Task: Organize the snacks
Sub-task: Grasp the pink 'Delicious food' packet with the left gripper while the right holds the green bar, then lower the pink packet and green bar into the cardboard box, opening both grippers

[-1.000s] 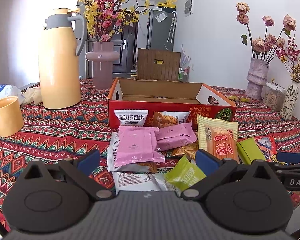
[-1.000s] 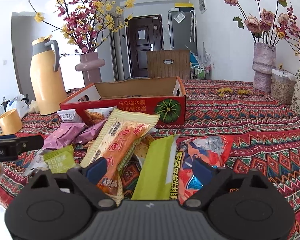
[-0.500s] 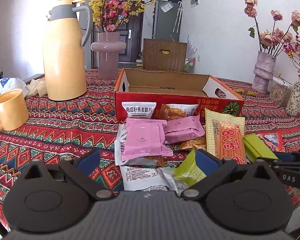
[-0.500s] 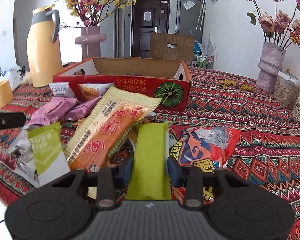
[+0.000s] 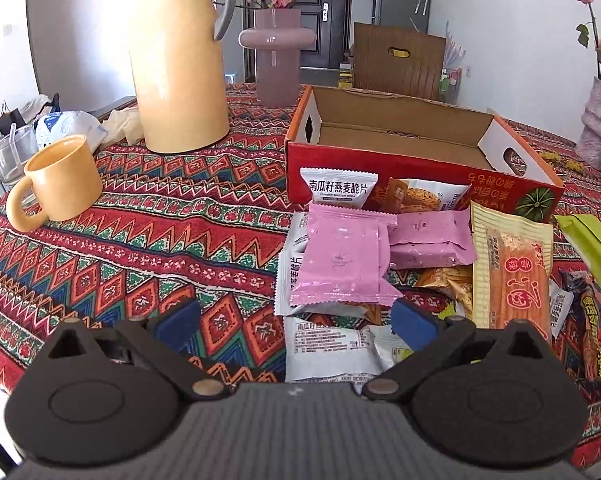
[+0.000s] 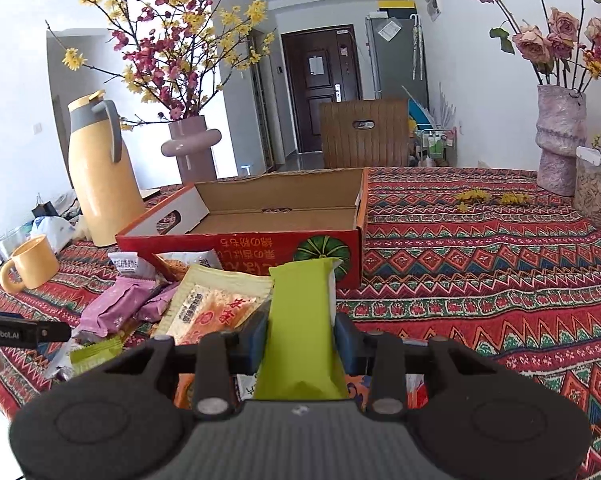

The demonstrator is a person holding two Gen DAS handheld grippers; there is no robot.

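Note:
An open, empty red cardboard box [image 5: 420, 184] [image 6: 236, 242] stands on the patterned tablecloth. Snack packets lie piled in front of it: pink packets [image 5: 340, 260] [image 6: 116, 308], a yellow-orange packet [image 5: 512, 272] [image 6: 216, 308], white packets [image 5: 328, 344]. My right gripper [image 6: 300, 340] is shut on a long green packet [image 6: 302, 328] and holds it lifted above the pile, in front of the box. The green packet also shows at the right edge of the left wrist view [image 5: 588, 244]. My left gripper [image 5: 294, 320] is open and empty, low over the near-left side of the pile.
A yellow mug [image 5: 56, 180] and a tall yellow thermos [image 5: 180, 64] stand left of the box. A mauve vase [image 5: 276, 52] stands behind. A rose vase [image 6: 560, 140] and a jar [image 6: 596, 192] stand at the far right. The table's edge runs near the left.
My right gripper closed on the green packet and lifted it off the pile. My left gripper moved closer to the pile and stayed open.

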